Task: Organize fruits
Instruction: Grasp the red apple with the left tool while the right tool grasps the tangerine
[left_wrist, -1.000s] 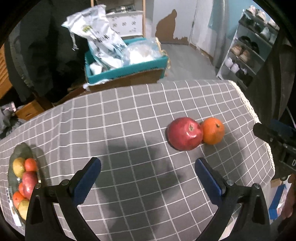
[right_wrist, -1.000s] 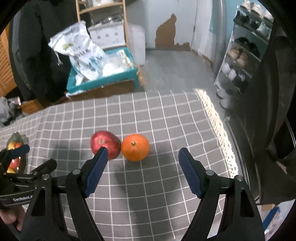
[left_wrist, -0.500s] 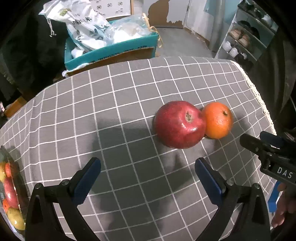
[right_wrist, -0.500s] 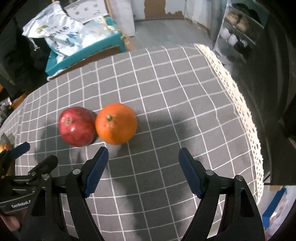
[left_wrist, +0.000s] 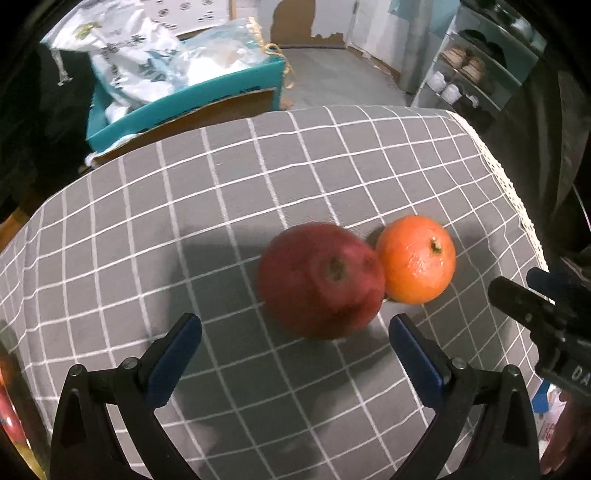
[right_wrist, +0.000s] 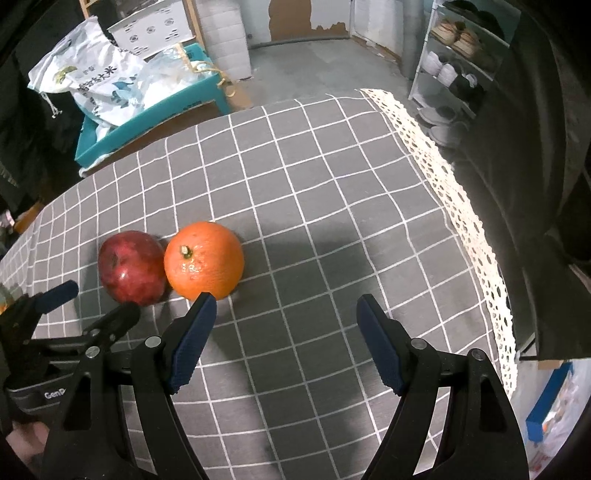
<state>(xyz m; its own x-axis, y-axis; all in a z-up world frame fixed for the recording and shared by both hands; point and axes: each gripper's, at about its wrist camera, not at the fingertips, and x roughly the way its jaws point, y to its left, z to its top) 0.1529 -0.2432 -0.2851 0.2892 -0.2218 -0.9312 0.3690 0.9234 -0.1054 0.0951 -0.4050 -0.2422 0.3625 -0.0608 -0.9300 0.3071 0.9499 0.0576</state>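
A red apple (left_wrist: 320, 280) and an orange (left_wrist: 416, 259) lie touching on the grey checked tablecloth (left_wrist: 184, 221). My left gripper (left_wrist: 295, 332) is open and empty, just short of the apple, which sits ahead between its jaws. In the right wrist view the apple (right_wrist: 131, 266) and the orange (right_wrist: 204, 254) lie left of centre. My right gripper (right_wrist: 286, 308) is open and empty; its left fingertip (right_wrist: 205, 304) is just in front of the orange. The left gripper (right_wrist: 70, 332) shows at the lower left there.
The table's lace-trimmed right edge (right_wrist: 469, 229) drops off to the floor. A teal box (left_wrist: 184, 99) with white bags stands beyond the far edge. A shoe rack (right_wrist: 458, 48) is at the back right. A fruit dish edge (left_wrist: 7, 391) shows at far left.
Both grippers have moved forward and down toward the fruit. The apple and orange now appear larger and closer to the jaws. The fruit has not moved.
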